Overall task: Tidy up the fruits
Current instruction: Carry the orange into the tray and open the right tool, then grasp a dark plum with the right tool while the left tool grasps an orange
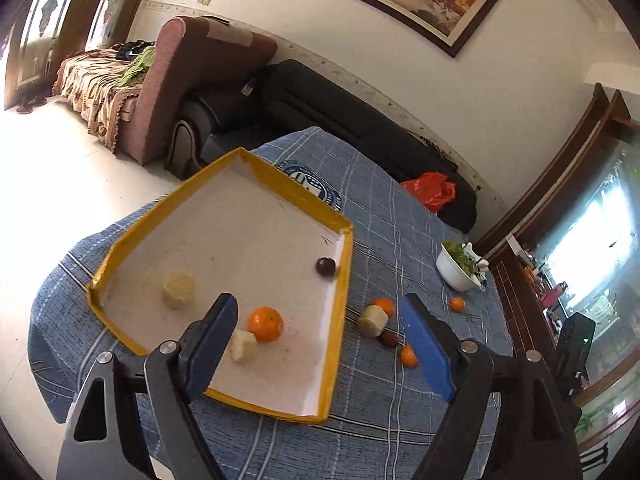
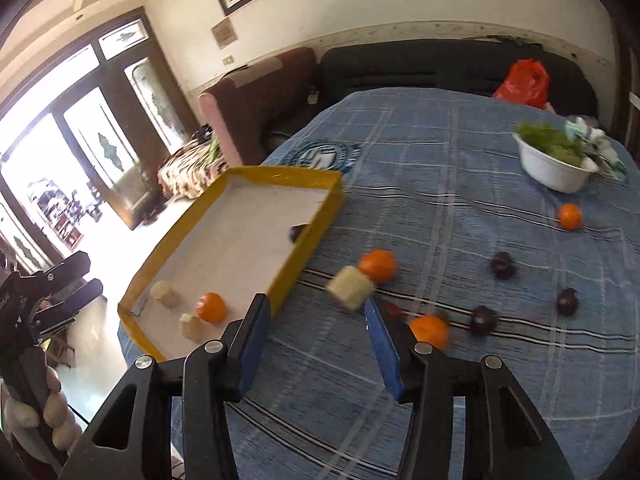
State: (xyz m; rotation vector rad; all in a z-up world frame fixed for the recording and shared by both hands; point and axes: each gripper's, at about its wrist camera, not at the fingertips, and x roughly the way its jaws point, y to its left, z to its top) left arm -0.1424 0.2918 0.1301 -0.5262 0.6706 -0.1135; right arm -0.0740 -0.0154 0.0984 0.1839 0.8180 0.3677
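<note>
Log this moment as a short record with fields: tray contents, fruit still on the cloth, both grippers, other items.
tray: yellow-rimmed tray on blue checked tablecloth
in tray: one orange, two pale chunks, one dark plum
on cloth: three oranges, three dark plums, one pale chunk
left gripper: open, empty, above tray's near corner
right gripper: open, empty, above cloth
other: white bowl of greens

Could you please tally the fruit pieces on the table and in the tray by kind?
Oranges: 4
Dark plums: 4
Pale cut chunks: 3
Small red fruit: 1
Total: 12
</note>
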